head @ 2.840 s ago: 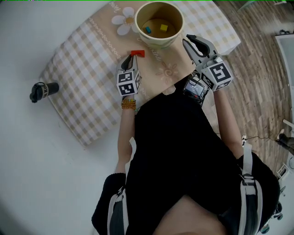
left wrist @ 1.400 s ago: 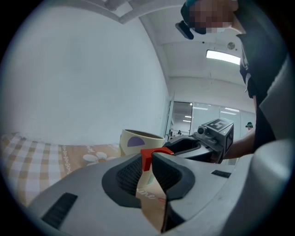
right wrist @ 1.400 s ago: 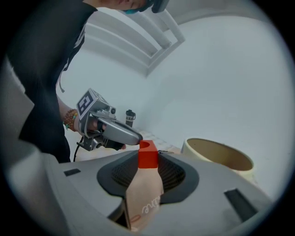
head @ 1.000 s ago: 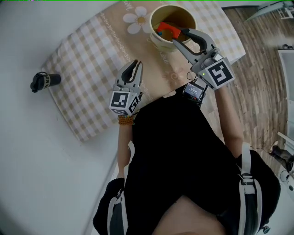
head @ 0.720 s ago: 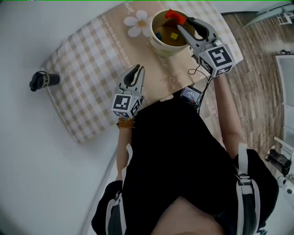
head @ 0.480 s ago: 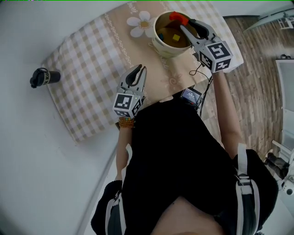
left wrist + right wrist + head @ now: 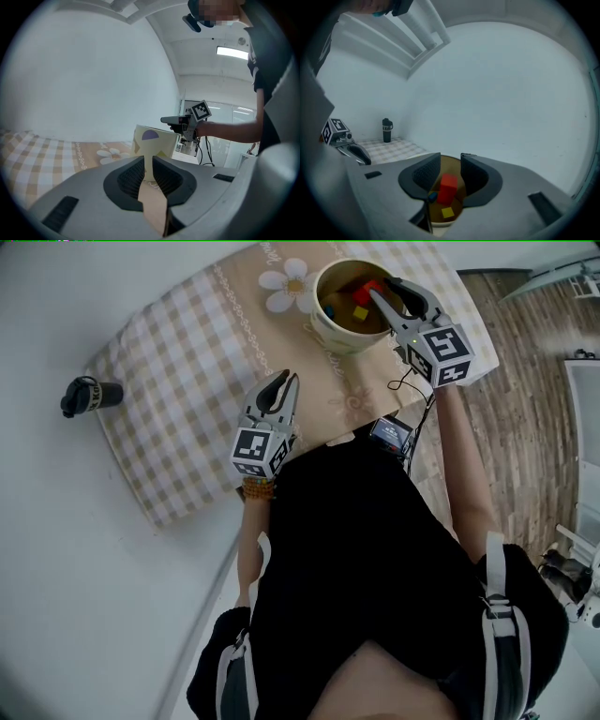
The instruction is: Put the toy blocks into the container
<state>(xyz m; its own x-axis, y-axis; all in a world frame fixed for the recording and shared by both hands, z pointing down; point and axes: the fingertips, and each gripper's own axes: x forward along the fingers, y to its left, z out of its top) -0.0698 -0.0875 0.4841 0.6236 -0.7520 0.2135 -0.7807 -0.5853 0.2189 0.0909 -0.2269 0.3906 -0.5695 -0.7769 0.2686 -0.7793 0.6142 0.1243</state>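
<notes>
right gripper (image 7: 450, 161) — jaws held apart above container (image 7: 330, 332) | red block (image 7: 448, 186) seen loose inside | left gripper (image 7: 148, 161) — jaws slightly parted

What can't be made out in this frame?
- Left gripper view: inside of the container hidden by its own wall, its base by the left claw.
- Head view: label on the bottle too small to read.
- Right gripper view: blue block partly behind the right claw; unclear whether the red block rests on the bottom.
</notes>
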